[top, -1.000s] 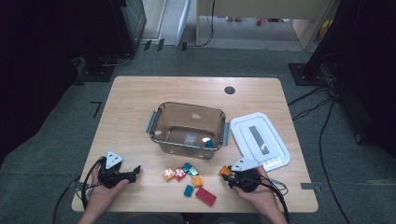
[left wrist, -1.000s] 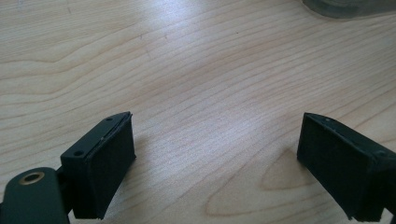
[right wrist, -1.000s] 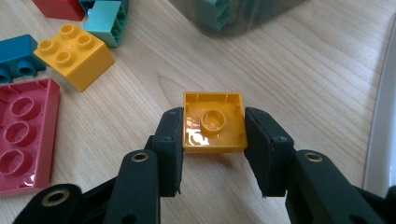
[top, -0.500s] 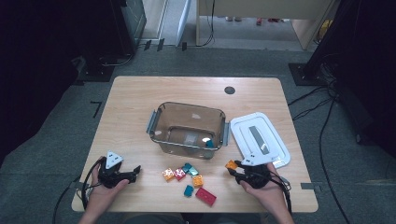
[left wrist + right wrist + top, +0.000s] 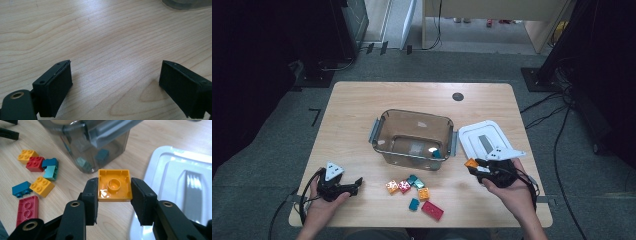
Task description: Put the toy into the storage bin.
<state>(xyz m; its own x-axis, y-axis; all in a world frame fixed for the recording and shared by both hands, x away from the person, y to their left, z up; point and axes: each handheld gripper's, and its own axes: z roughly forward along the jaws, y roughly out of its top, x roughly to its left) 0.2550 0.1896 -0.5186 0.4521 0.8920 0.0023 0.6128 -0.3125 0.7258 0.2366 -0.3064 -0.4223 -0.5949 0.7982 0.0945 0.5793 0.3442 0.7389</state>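
My right gripper (image 5: 114, 192) is shut on an orange brick (image 5: 114, 185), hollow underside toward the camera, held above the table between the clear bin (image 5: 85, 137) and the white lid (image 5: 180, 187). In the high view that orange brick (image 5: 471, 163) sits at the right gripper's (image 5: 476, 168) tip, just right of the bin (image 5: 412, 137). A teal brick (image 5: 436, 153) lies inside the bin. Loose bricks (image 5: 414, 192) lie on the table in front of the bin. My left gripper (image 5: 356, 184) rests open at the front left; its jaws stand wide apart over bare wood (image 5: 112, 62).
The white lid (image 5: 484, 139) lies flat to the right of the bin. The loose bricks (image 5: 37, 177) are orange, red, teal and one flat red plate. A round dark grommet (image 5: 457, 96) sits at the table's back.
My right gripper has lifted and carried the orange brick to the right and back, away from the loose pile toward the bin's right end. The left gripper has stayed put.
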